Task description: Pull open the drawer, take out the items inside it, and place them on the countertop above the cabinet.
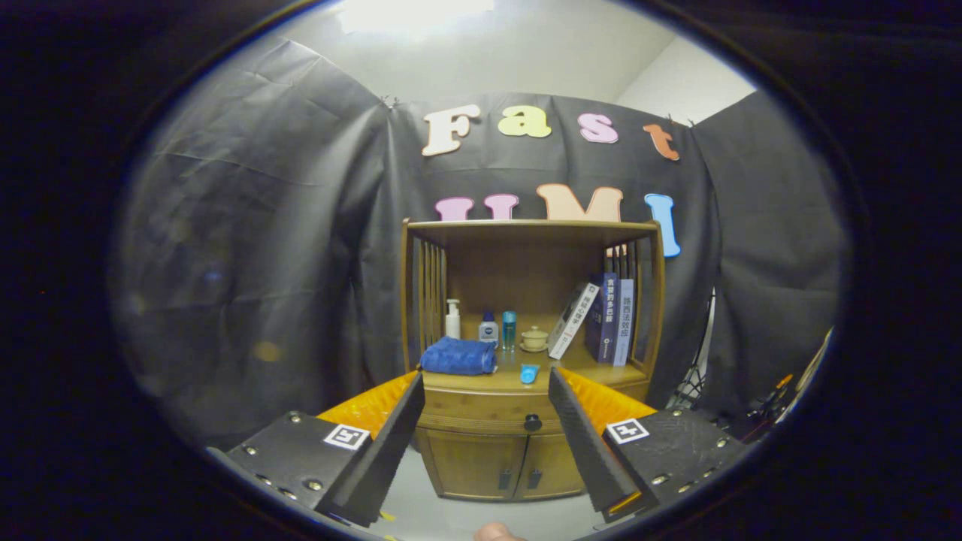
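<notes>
Gripper (487, 387) fingers spread wide, holding nothing; wooden cabinet (530, 466) centre frame, beyond them; drawer (481, 412) shut, its dark knob (532, 422) between the fingertips; folded blue towel (459, 356) and books (603, 319) on countertop (511, 380).

the wooden cabinet's worktop (518, 379) carries a folded blue towel (458, 356) at left, bottles (488, 328) behind, books (601, 319) leaning at right.

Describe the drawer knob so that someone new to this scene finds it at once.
Find the wooden cabinet against the black cloth wall. Below its countertop runs one shut drawer, and the knob sits on its front, between the open gripper's fingers. It is a single round dark knob, while the two door handles below are upright bars.
</notes>
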`<state>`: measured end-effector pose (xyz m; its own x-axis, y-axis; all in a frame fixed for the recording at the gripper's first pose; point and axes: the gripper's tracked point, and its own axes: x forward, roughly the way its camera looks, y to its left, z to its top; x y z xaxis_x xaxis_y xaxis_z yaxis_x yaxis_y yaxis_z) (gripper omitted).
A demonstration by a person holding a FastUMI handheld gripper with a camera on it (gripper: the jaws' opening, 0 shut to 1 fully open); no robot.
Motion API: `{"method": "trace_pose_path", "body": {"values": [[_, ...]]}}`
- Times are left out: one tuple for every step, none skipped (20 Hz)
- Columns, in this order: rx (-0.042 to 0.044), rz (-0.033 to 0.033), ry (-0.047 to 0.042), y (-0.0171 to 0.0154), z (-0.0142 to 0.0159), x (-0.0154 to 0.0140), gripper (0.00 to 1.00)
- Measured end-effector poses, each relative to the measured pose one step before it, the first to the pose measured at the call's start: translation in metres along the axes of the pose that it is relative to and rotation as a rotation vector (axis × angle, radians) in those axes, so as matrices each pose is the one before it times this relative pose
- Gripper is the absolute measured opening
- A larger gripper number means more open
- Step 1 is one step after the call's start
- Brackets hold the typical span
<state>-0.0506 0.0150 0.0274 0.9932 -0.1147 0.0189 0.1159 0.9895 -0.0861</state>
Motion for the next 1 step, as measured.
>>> {"method": "trace_pose_path", "body": {"values": [[0.00181,0.00027,-0.00176,-0.00022,0.00012,0.00037,0.99]]}}
